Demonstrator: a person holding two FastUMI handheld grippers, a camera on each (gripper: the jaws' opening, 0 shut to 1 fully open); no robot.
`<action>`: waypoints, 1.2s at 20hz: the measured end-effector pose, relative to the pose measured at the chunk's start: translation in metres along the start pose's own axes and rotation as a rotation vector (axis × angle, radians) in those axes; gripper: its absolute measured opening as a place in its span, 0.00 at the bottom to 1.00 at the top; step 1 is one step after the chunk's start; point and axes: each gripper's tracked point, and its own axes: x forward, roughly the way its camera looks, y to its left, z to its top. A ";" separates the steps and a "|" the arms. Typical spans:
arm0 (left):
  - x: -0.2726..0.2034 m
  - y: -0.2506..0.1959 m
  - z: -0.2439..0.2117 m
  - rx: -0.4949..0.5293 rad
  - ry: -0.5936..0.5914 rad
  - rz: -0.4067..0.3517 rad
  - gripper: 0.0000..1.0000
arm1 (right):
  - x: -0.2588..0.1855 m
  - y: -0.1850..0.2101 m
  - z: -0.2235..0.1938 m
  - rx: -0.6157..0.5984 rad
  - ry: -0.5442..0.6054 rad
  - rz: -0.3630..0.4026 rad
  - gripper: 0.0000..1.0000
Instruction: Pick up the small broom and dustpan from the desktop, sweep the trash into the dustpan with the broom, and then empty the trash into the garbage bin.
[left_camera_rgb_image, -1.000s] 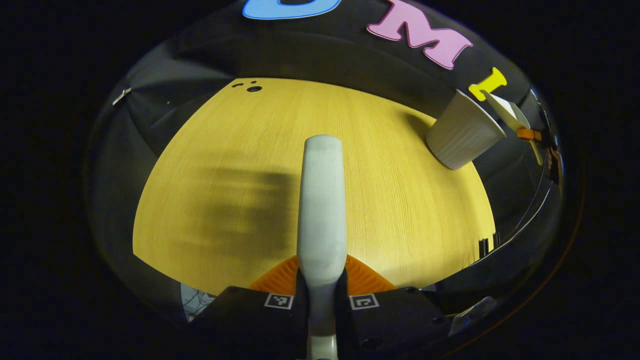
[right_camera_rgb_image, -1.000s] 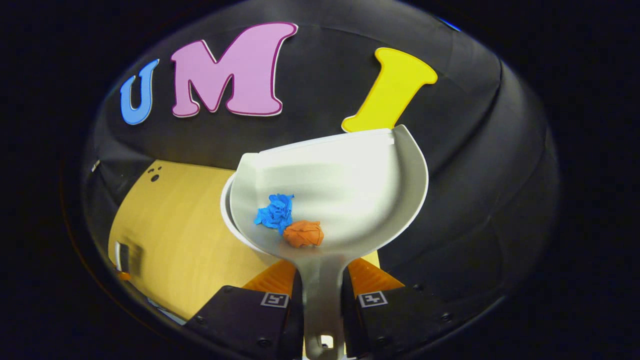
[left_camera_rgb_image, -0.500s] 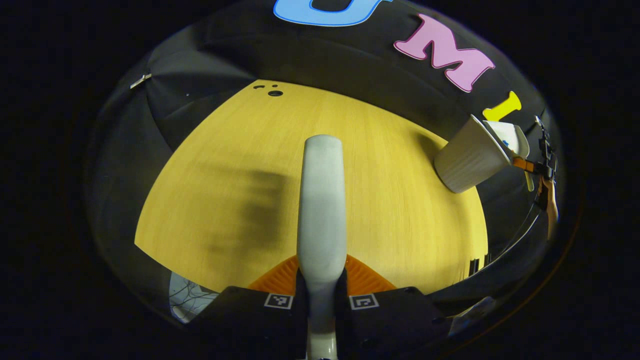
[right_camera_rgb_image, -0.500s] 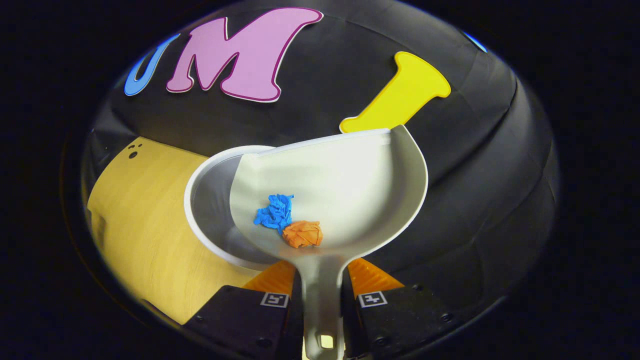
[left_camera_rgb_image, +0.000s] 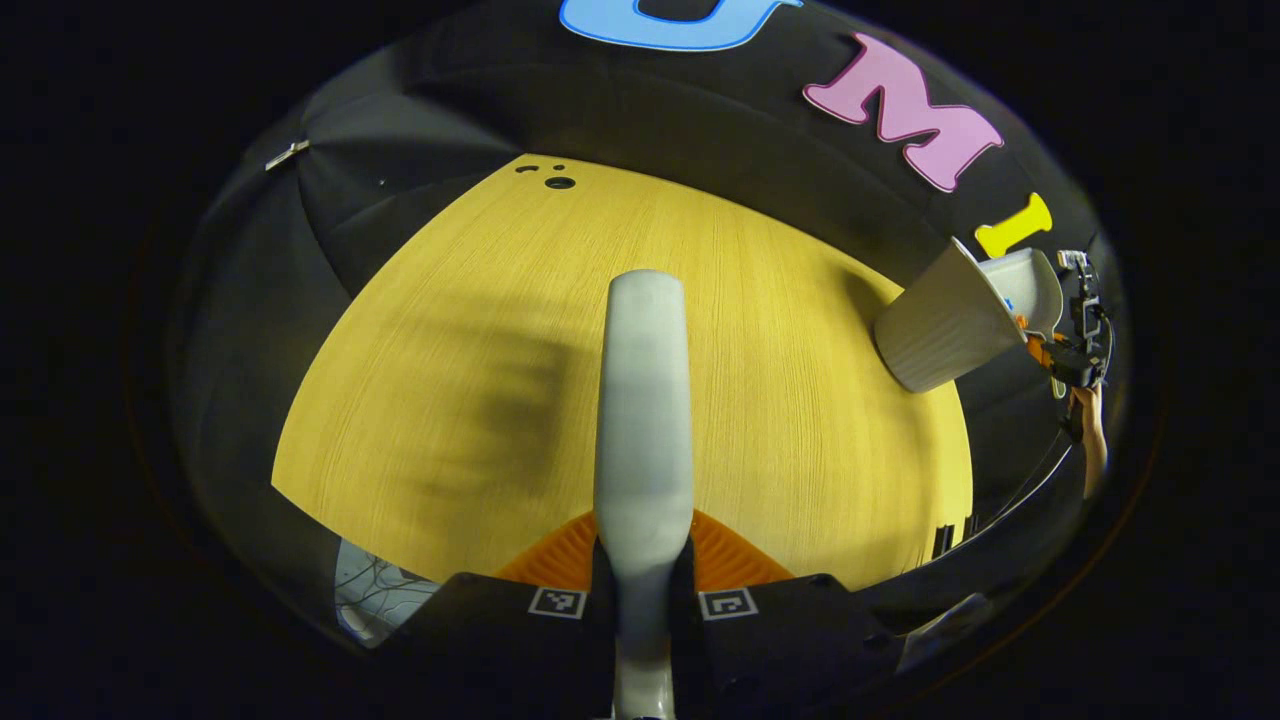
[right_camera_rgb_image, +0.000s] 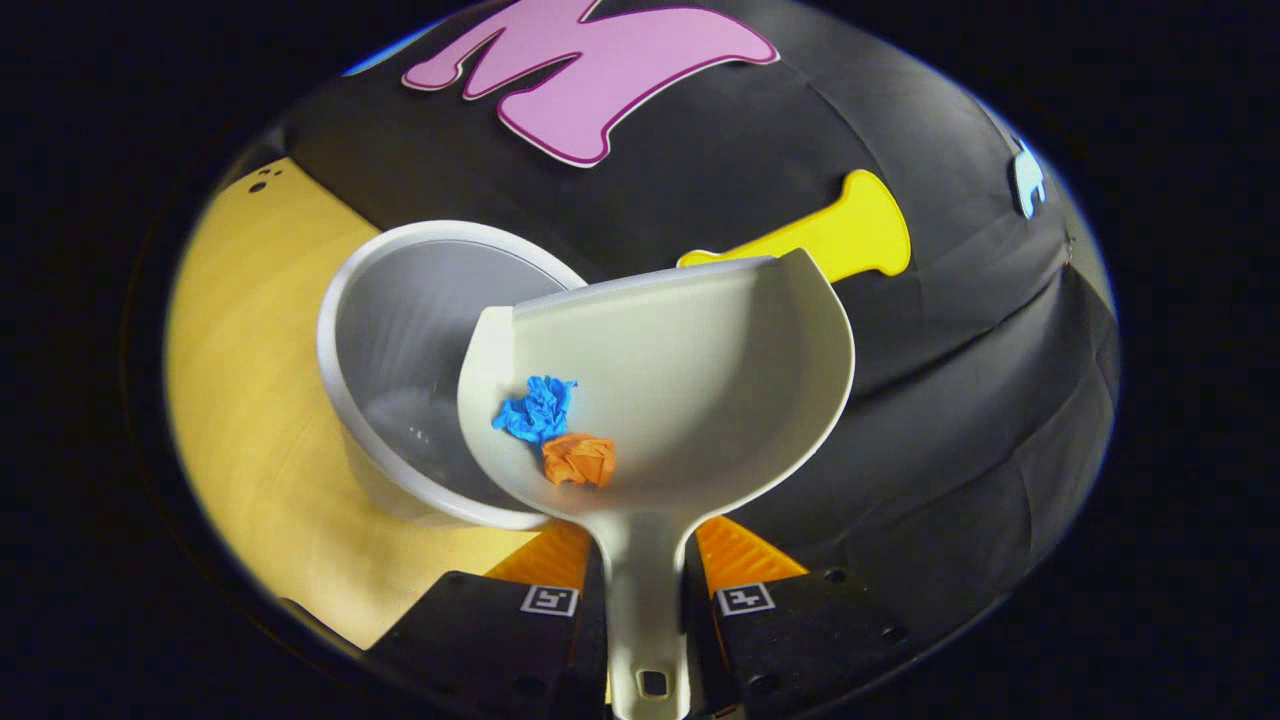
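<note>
Dustpan (right_camera_rgb_image: 680, 370) handle clamped in right hand-held gripper (right_camera_rgb_image: 645, 590), tilted over bin (right_camera_rgb_image: 420, 330); blue scrap (right_camera_rgb_image: 535, 410), orange scrap (right_camera_rgb_image: 578, 460) inside. Left hand-held gripper (left_camera_rgb_image: 642, 590) clamps broom (left_camera_rgb_image: 643, 400) handle above desk (left_camera_rgb_image: 450, 330).

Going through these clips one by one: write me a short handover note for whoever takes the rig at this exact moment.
Left gripper: shut on the broom handle, held over the desktop.
Right gripper: shut on the dustpan handle, pan partly over the open garbage bin.
Done: blue scrap and orange scrap lie in the pan.
Left: tip the pan so both scraps drop into the bin, which looks empty.
</note>
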 end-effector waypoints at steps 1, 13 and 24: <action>0.000 -0.001 -0.001 0.002 0.005 -0.004 0.27 | 0.001 0.000 0.000 -0.031 -0.003 -0.017 0.35; 0.011 -0.030 -0.014 0.112 0.048 -0.034 0.26 | -0.002 -0.016 -0.005 -0.440 -0.053 -0.101 0.35; 0.012 -0.035 -0.013 0.134 0.054 -0.051 0.26 | 0.001 -0.024 -0.007 -0.567 -0.095 -0.112 0.35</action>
